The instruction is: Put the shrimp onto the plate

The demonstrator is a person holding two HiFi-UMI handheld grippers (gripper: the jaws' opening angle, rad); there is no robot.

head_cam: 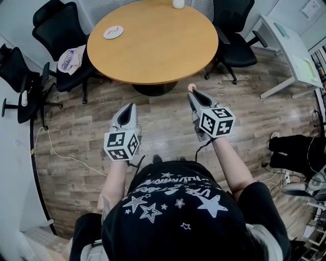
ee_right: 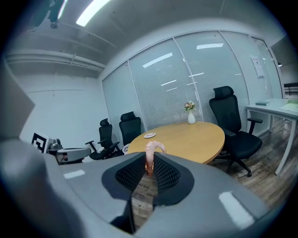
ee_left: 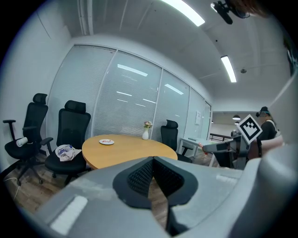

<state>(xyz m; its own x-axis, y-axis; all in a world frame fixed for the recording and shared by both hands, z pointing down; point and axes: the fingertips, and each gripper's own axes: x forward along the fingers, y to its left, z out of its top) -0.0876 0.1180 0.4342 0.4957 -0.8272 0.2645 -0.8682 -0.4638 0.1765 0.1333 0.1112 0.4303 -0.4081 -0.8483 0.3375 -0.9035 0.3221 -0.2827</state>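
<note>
The carrying step is in hand: the right claw (ee_right: 148,163) is clamped on the pink shrimp (ee_right: 152,149), held in the air in front of the round counter (head_cam: 153,51). The left claw (ee_left: 152,161) has its jaws together, with nothing between them. The plate (head_cam: 113,32) lies near the counter's far left edge, well apart from the shrimp. Next, I judge, the right claw must reach across to the plate, come low and only then open.

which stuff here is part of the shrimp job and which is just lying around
Job: shrimp in the right claw; plate; table.
Lying about: vase; bag on a chair; white desk; left claw, empty.
</note>
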